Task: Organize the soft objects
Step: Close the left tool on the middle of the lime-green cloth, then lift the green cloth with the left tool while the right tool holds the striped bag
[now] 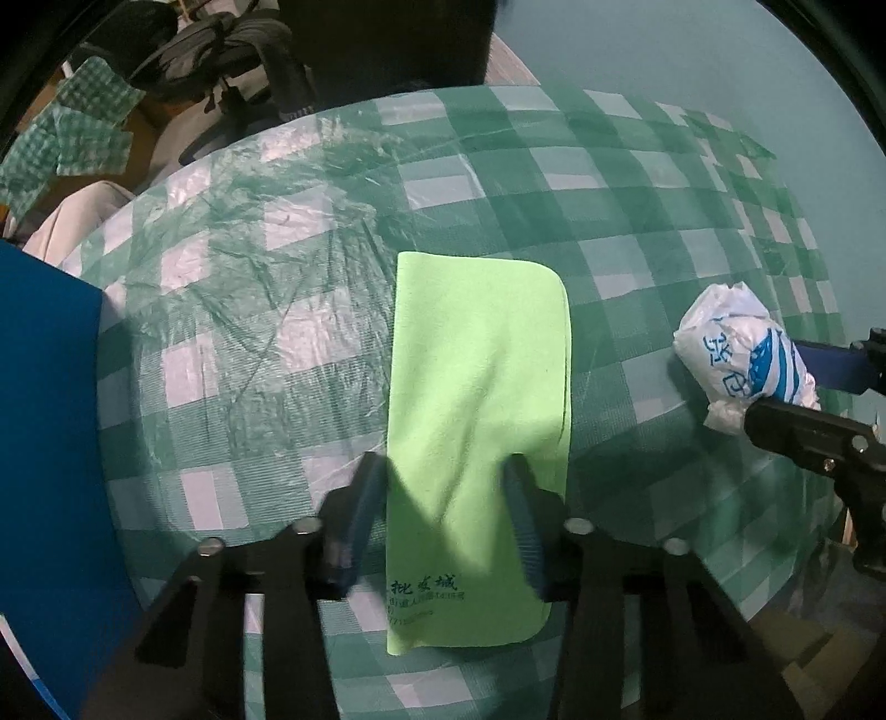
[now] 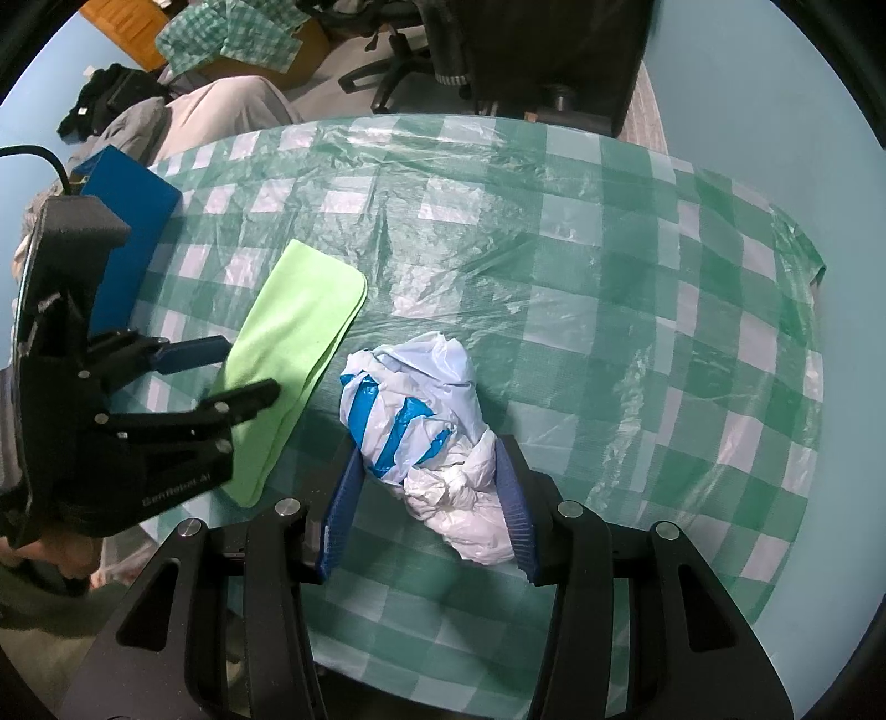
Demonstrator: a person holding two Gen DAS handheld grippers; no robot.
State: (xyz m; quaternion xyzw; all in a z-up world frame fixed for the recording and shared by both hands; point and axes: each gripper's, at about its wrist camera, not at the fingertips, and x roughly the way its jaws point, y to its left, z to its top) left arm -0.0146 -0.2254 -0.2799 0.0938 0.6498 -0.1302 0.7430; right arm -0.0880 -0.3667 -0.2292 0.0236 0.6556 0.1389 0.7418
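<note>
A folded lime-green cloth (image 1: pixel 482 399) lies on the green checked tablecloth (image 1: pixel 249 310); it also shows in the right wrist view (image 2: pixel 293 354). My left gripper (image 1: pixel 446 471) is open, its fingers straddling the cloth's near half, just over it. A crumpled white plastic bag with blue print (image 2: pixel 426 421) lies right of the cloth; it also shows in the left wrist view (image 1: pixel 742 354). My right gripper (image 2: pixel 432 459) is open with its blue fingers on either side of the bag, close to it but not squeezing.
A blue box (image 2: pixel 130 221) stands at the table's left edge, seen also in the left wrist view (image 1: pixel 50 443). Office chairs (image 2: pixel 498 50) and piled clothes (image 2: pixel 221 105) are beyond the far edge. The table's right edge (image 2: pixel 803 310) drops off.
</note>
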